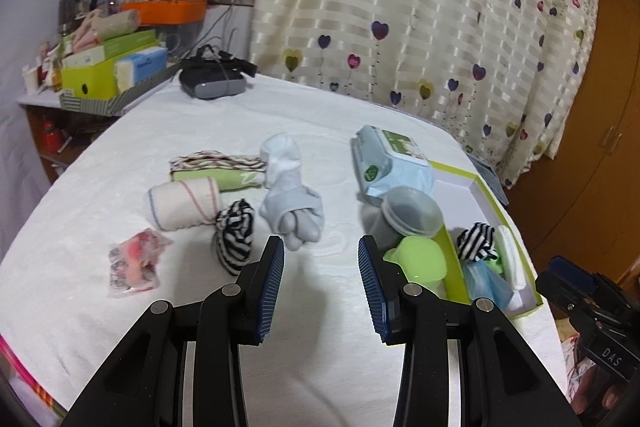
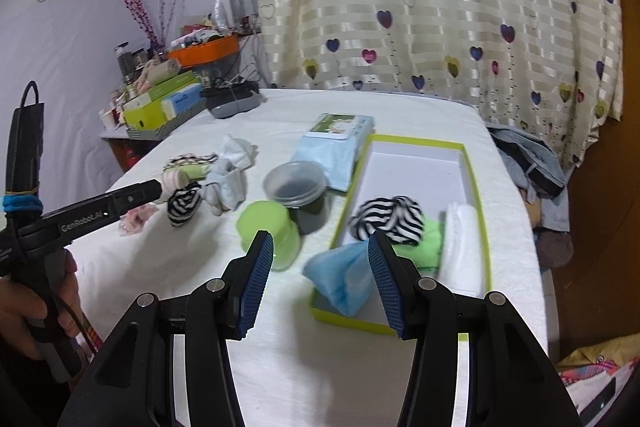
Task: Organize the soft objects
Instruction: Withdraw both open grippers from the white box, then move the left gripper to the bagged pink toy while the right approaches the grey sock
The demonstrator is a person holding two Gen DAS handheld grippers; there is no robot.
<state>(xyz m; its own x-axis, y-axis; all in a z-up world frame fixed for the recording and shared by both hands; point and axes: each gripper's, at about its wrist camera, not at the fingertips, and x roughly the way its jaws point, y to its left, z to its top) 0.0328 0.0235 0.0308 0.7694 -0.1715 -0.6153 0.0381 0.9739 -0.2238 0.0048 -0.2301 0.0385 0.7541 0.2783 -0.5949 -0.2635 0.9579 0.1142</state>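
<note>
**Both tongs spread and empty above the half-sorted socks**

From the left wrist view, the left tongs (image 1: 321, 281) stood spread wide with nothing between the blue pads, hanging low over the white-covered bench (image 1: 120, 327). Just ahead of them lay the pale grey sock bundle (image 1: 294, 209), and beside it a striped sock ball (image 1: 236, 231), a rolled cream cloth (image 1: 186, 201), a green roll (image 1: 224, 179) and a small pink packet (image 1: 134, 263). These loose soft things sat together on the left, apparently waiting to be moved. The tongs seemed lined up with the grey bundle, so I judged it the likely next pick.

From the right wrist view, the right tongs (image 2: 322, 279) were equally spread and held nothing, poised at the near end of the green-edged box (image 2: 478, 195). Inside it lay another striped ball (image 2: 386, 219), a blue cloth (image 2: 344, 279), something green and a white folded piece, crowded at the near end with the far half bare. Two lidded tubs (image 2: 296, 191) and a wipes pack (image 2: 334, 151) stood just outside, being presumably not part of the sorting.
</note>
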